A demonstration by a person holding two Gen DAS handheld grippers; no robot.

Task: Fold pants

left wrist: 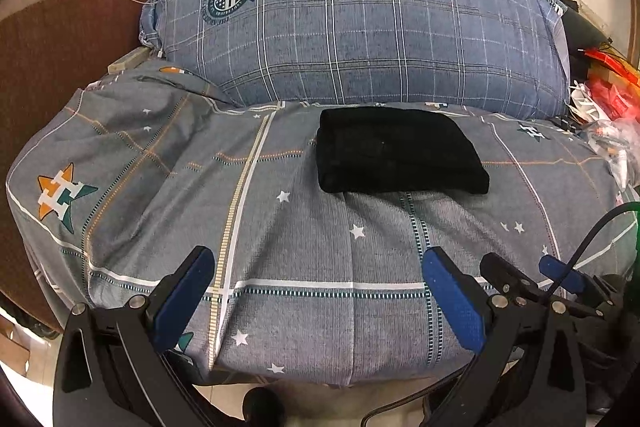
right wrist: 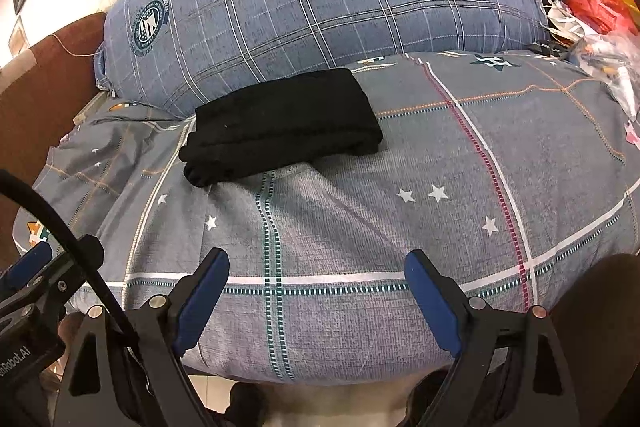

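We hold our left gripper low over the near edge of the bed, its two blue-padded black fingers spread wide apart with nothing between them. Our right gripper sits just beside it, fingers likewise parted and empty; in the left wrist view its dark frame and one blue pad show just to the right of our left fingers.

The black pants, folded into a compact thick rectangle of soft dark fabric, lie flat well ahead of both pairs of fingertips. From the left gripper they sit ahead and slightly to the right of the gap between the fingers; from the right gripper they sit ahead and to the left, with the stacked folded edges facing us. Neither gripper touches them.

The pants rest on a grey plaid bedsheet with small white stars and orange-and-teal star emblems, which stretches under and ahead of our fingers. Beyond the pants, far from the fingertips, a large blue-grey plaid pillow with a round crest print stands against the wall, close behind the pants. To the left of our left fingers a brown upholstered headboard panel rises. Far right, past the pants, a heap of red and white packaging clutter lies at the bed's edge.
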